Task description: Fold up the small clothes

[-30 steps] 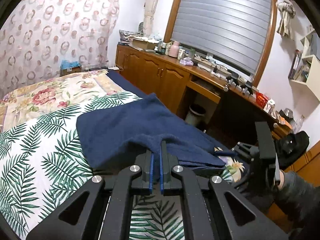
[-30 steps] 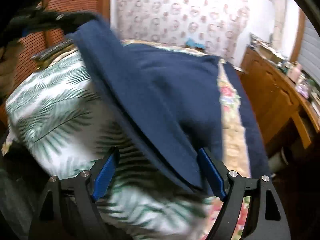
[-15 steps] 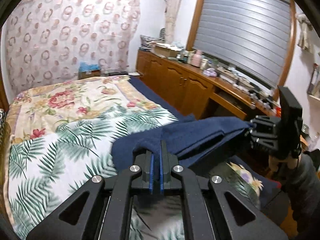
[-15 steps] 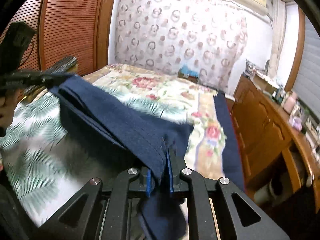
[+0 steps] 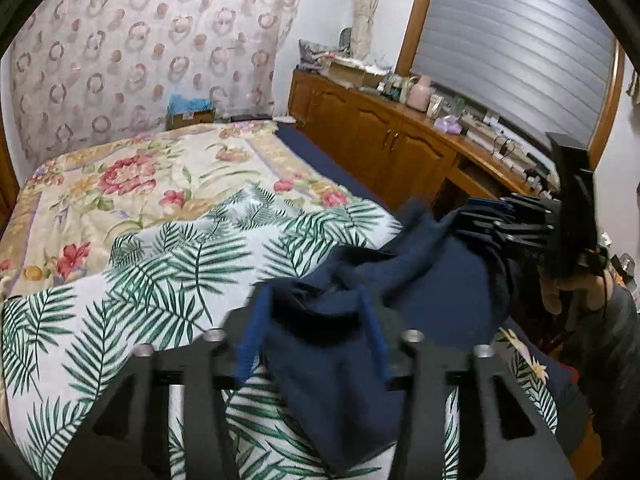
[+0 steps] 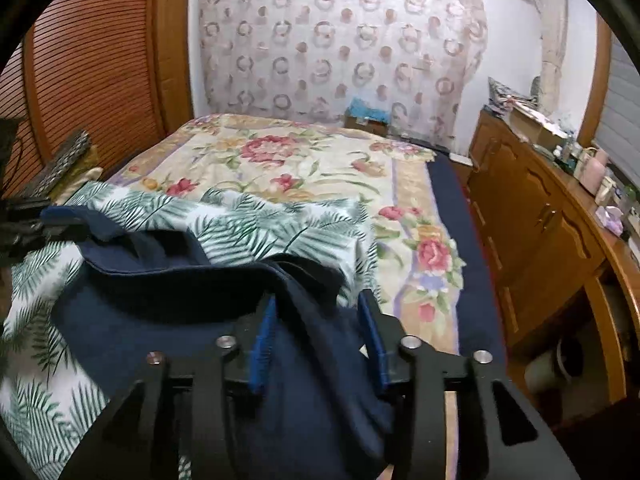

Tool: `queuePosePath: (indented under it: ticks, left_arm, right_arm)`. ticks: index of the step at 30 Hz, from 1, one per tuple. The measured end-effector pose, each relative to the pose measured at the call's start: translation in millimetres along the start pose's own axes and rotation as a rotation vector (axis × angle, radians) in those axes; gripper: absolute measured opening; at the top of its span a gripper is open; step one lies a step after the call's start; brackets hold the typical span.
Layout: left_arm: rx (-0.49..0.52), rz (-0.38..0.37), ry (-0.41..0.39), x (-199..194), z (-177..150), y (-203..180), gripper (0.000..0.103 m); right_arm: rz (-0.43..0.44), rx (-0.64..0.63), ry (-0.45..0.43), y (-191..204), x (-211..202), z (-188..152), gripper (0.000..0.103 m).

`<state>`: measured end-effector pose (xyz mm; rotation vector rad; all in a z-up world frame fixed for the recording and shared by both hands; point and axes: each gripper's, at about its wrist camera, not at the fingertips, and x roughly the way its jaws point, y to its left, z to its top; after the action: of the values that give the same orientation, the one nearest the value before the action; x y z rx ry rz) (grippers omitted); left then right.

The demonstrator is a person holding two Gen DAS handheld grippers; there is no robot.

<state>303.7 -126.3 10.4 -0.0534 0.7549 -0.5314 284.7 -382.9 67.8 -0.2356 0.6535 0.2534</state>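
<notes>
Lying bunched on the near edge of the bed (image 6: 280, 168) is one navy cloth (image 5: 400, 304), draped loosely between the parted fingers of both grippers. Neither left gripper (image 5: 312, 336) nor right gripper (image 6: 320, 336) pinches it. Beyond lie one palm-leaf sheet (image 5: 168, 264), one floral quilt (image 5: 132, 172), then a cluttered wooden cabinet (image 5: 384, 136).

Home bedroom: bed (image 5: 168, 200), wooden dresser (image 5: 384, 140)
</notes>
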Motion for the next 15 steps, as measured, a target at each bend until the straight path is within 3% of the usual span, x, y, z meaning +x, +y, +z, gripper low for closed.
queuePosePath:
  ticks: [4,6,8,12,15]
  left_arm:
    - [0.016,-0.004,0.017,4.0,-0.6,3.2,0.058]
    - [0.022,0.003,0.037,10.3,-3.5,6.8,0.068]
    - [0.015,0.024,0.062,19.4,-7.0,12.2,0.068]
    - [0.003,0.051,0.107,36.2,-12.4,22.1,0.068]
    - [0.0,0.053,0.134,47.6,-14.7,26.9,0.068]
  right_arm:
    - [-0.056,0.033,-0.013,10.8,-0.5,1.1,0.047]
    - [-0.069,0.062,-0.029,18.8,-10.8,-13.9,0.056]
    - [-0.083,0.084,-0.031,27.1,-15.6,-21.3,0.068]
    - [-0.057,0.119,-0.034,36.7,-31.5,-46.5,0.076]
    - [-0.03,0.158,0.018,34.7,-26.0,-63.7,0.077]
